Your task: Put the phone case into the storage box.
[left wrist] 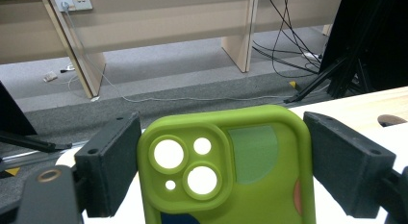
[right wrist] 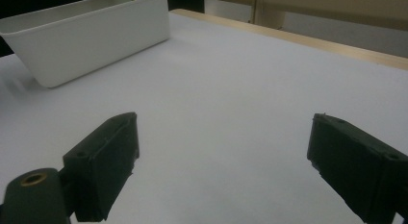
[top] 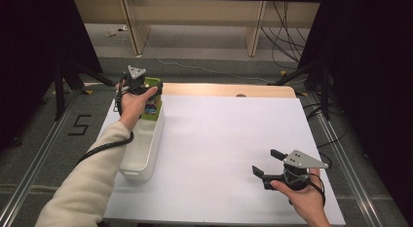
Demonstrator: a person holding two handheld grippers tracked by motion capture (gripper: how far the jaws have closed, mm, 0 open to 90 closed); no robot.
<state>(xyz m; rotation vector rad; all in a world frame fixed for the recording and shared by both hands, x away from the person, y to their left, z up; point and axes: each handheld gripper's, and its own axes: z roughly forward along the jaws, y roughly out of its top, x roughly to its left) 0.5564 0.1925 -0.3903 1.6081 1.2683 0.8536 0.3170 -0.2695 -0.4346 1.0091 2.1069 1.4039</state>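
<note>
A green phone case (left wrist: 250,185) with round camera cut-outs stands upright between the jaws of my left gripper (left wrist: 223,161), which press on its two sides. In the high view that left gripper (top: 141,86) holds the phone case (top: 153,101) above the far end of a white bin (top: 141,149) at the table's left. My right gripper (top: 266,162) rests low over the near right of the white table sheet, jaws wide apart. The right gripper (right wrist: 223,161) has nothing but bare sheet between its jaws, and the white bin (right wrist: 96,36) lies farther off.
The white sheet (top: 219,139) covers most of the table, with a wooden strip (top: 229,89) along the far edge. Black stands (top: 63,76) and loose cables (top: 287,37) sit on the floor beyond and beside the table.
</note>
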